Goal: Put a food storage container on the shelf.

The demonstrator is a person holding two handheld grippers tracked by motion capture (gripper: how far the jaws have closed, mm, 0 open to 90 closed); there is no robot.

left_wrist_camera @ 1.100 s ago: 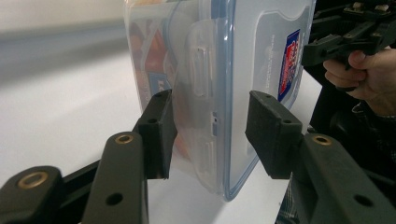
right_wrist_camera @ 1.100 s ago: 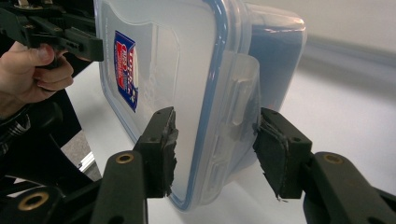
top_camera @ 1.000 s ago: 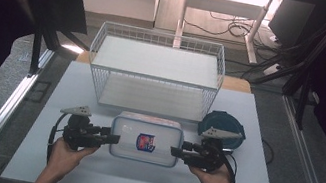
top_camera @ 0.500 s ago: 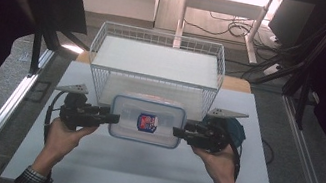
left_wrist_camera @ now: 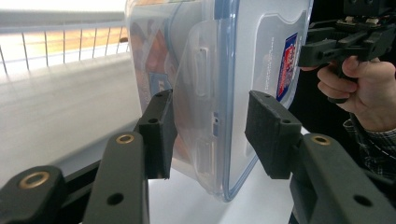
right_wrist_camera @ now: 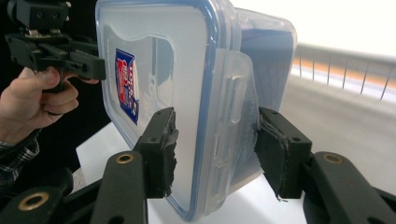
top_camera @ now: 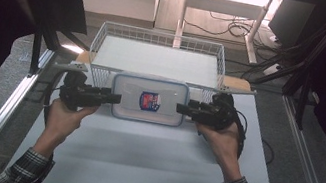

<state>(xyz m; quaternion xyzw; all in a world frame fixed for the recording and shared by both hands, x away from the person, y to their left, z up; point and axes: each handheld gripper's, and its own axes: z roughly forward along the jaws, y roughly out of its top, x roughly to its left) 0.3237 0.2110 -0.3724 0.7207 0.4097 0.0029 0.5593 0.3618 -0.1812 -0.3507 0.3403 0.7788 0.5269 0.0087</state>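
Left gripper (top_camera: 116,97) and right gripper (top_camera: 180,107) clamped container (top_camera: 148,100) ends, frame centre; advice: lift evenly, level, clearing basket (top_camera: 101,40) rim.

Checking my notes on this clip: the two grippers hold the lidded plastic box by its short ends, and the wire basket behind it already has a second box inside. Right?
Not quite. The wire basket holds nothing: the high view shows its white floor bare. The rest stands: the left gripper and the right gripper hold the lidded plastic box by its short ends, just in front of the basket.
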